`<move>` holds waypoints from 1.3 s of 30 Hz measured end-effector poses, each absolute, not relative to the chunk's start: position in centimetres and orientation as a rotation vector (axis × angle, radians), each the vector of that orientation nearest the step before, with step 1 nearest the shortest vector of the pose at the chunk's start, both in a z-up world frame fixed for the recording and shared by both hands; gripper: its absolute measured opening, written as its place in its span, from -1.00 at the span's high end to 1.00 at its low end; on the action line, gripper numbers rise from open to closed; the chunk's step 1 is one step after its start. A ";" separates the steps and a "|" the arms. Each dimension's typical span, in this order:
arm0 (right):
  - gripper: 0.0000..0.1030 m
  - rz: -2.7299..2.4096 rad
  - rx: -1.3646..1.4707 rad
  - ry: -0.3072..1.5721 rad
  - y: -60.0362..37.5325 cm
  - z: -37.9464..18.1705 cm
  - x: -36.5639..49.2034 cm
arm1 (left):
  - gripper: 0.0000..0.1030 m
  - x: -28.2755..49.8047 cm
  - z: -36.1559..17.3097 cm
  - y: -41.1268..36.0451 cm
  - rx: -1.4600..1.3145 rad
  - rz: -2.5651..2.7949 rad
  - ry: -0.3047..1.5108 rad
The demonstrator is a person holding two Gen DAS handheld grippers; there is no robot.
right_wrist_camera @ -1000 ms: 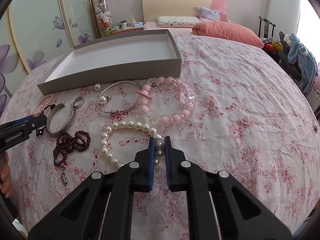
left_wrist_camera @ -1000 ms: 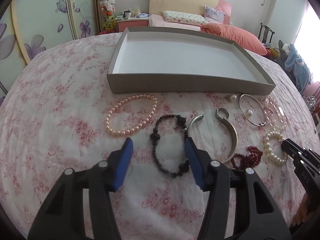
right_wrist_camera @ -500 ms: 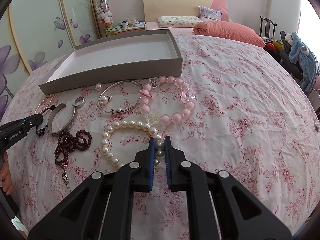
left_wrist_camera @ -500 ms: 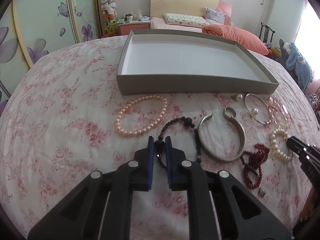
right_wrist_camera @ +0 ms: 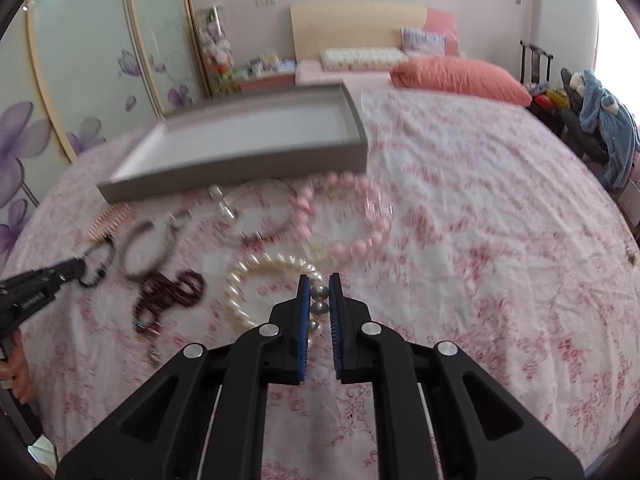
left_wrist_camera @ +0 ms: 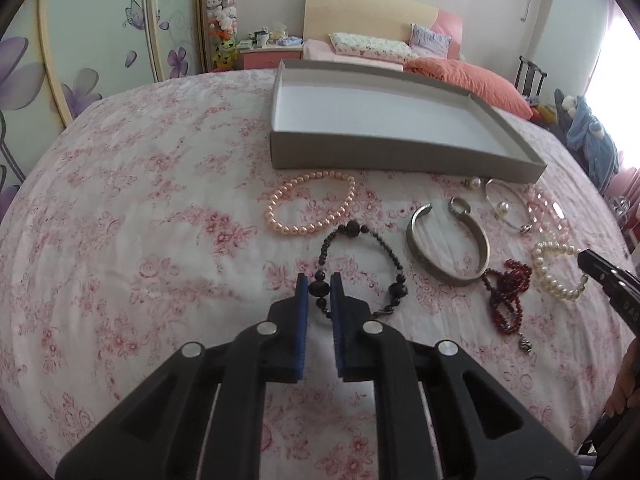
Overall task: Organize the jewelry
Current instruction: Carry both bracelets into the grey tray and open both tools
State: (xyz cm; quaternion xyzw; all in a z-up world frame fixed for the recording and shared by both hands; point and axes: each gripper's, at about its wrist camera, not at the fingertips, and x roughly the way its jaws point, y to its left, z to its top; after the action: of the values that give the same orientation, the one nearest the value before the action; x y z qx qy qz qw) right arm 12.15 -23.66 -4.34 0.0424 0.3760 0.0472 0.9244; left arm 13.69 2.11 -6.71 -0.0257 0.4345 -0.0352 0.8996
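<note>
My left gripper (left_wrist_camera: 319, 286) is shut on the black bead bracelet (left_wrist_camera: 356, 232), which hangs lifted off the floral bedspread. My right gripper (right_wrist_camera: 319, 289) is shut on the white pearl bracelet (right_wrist_camera: 256, 268), also seen in the left wrist view (left_wrist_camera: 554, 270). An empty grey tray (left_wrist_camera: 400, 156) with a white inside lies beyond the jewelry; it also shows in the right wrist view (right_wrist_camera: 240, 168). Still on the bed are a peach pearl bracelet (left_wrist_camera: 310, 208), a silver cuff (left_wrist_camera: 448, 248), a dark red bead string (left_wrist_camera: 506, 292), a thin silver bangle (left_wrist_camera: 508, 208) and a pink bead bracelet (right_wrist_camera: 344, 216).
The bed (left_wrist_camera: 140, 220) has a pink floral spread. Pillows (left_wrist_camera: 464, 76) and a headboard lie behind the tray. A chair with blue clothes (left_wrist_camera: 592, 140) stands to the right. Wardrobe doors with purple flowers (left_wrist_camera: 60, 60) are on the left.
My left gripper closed on the black bracelet and has raised it. My right gripper, still shut on the white pearls, is lifting; its view is now blurred by motion.
</note>
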 end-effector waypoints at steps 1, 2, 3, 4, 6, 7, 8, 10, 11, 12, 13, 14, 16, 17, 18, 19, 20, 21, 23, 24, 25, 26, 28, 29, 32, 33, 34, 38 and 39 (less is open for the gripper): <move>0.80 0.105 0.089 0.756 -23.6 -3.9 12.0 | 0.77 13.5 -6.3 2.3 -0.061 -0.079 0.884; 0.80 0.118 0.093 0.732 -23.5 -3.2 11.8 | 0.77 13.3 -5.9 2.4 -0.071 -0.088 0.867; 0.80 0.125 0.095 0.721 -23.5 -2.8 11.7 | 0.77 13.1 -5.5 2.4 -0.076 -0.092 0.855; 0.80 0.135 0.100 0.706 -23.3 -2.3 11.5 | 0.77 12.8 -4.9 2.5 -0.080 -0.100 0.832; 0.80 0.153 0.111 0.684 -23.2 -1.7 11.3 | 0.77 12.4 -4.0 2.4 -0.080 -0.112 0.797; 0.80 0.160 0.115 0.676 -23.2 -1.5 11.3 | 0.77 12.0 -3.4 2.4 -0.077 -0.120 0.772; 0.80 0.169 0.118 0.666 -23.1 -1.2 11.2 | 0.77 11.9 -3.1 2.2 -0.076 -0.125 0.760; 0.80 0.180 0.122 0.649 -23.0 -0.7 11.1 | 0.77 11.5 -2.2 2.1 -0.071 -0.137 0.728; 0.80 0.185 0.125 0.642 -23.0 -0.5 11.1 | 0.77 11.3 -1.8 1.9 -0.068 -0.141 0.712; 0.80 0.189 0.128 0.635 -23.0 -0.4 11.1 | 0.77 11.2 -1.6 1.8 -0.066 -0.142 0.704; 0.80 0.193 0.130 0.628 -23.0 -0.2 10.9 | 0.77 11.1 -1.3 1.8 -0.064 -0.143 0.691; 0.80 0.195 0.131 0.621 -23.0 -0.1 10.9 | 0.77 11.0 -1.0 1.7 -0.061 -0.144 0.682; 0.80 0.200 0.133 0.609 -22.9 0.3 10.9 | 0.77 10.8 -0.6 1.4 -0.055 -0.142 0.665; 0.80 0.204 0.133 0.603 -22.8 0.4 10.9 | 0.77 10.7 -0.5 1.3 -0.052 -0.141 0.659; 0.80 0.206 0.133 0.598 -22.8 0.5 10.8 | 0.77 10.7 -0.2 1.2 -0.051 -0.140 0.651; 0.80 0.210 0.133 0.590 -22.7 0.8 10.9 | 0.77 10.6 -0.1 1.2 -0.050 -0.140 0.647; 0.80 0.212 0.133 0.584 -22.7 0.9 11.0 | 0.77 10.6 0.1 1.1 -0.050 -0.140 0.641; 0.80 0.215 0.129 0.576 -22.5 1.0 11.0 | 0.77 10.6 0.2 1.0 -0.050 -0.140 0.636; 0.80 0.217 0.120 0.561 -22.3 1.5 11.3 | 0.77 10.7 0.7 0.8 -0.046 -0.139 0.623; 0.80 0.217 0.118 0.553 -22.3 1.7 11.5 | 0.77 10.9 1.0 0.5 -0.042 -0.137 0.615; 0.80 0.217 0.115 0.541 -22.2 2.1 11.8 | 0.77 11.0 1.1 0.5 -0.039 -0.136 0.611; 0.80 0.216 0.113 0.529 -22.1 2.4 12.0 | 0.77 11.2 1.4 0.3 -0.036 -0.131 0.603; 0.80 0.210 0.106 0.506 -22.0 3.1 12.7 | 0.77 11.8 2.0 0.1 -0.031 -0.121 0.589; 0.80 0.209 0.104 0.495 -21.9 3.4 12.9 | 0.77 12.1 2.1 0.0 -0.029 -0.116 0.583; 0.80 0.202 0.095 0.453 -21.7 4.5 14.4 | 0.77 13.5 3.1 -0.6 -0.014 -0.103 0.551; 0.80 0.203 0.094 0.443 -21.6 4.9 14.9 | 0.77 14.1 3.4 -0.7 -0.009 -0.101 0.542; 0.80 0.205 0.097 0.435 -21.5 5.3 15.6 | 0.77 14.9 3.8 -0.9 -0.004 -0.100 0.535; 0.80 0.215 0.104 0.426 -21.2 6.2 19.1 | 0.77 18.3 4.6 -1.7 0.018 -0.093 0.524; 0.80 0.214 0.102 0.431 -21.0 6.2 20.2 | 0.77 19.1 4.7 -1.9 0.019 -0.092 0.525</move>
State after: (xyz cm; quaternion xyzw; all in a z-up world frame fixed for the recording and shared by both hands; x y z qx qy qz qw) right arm 20.23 -21.00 6.23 0.0504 0.2132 0.1060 0.9699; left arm 19.14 -1.91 4.73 0.0094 0.2595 -0.0456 0.9646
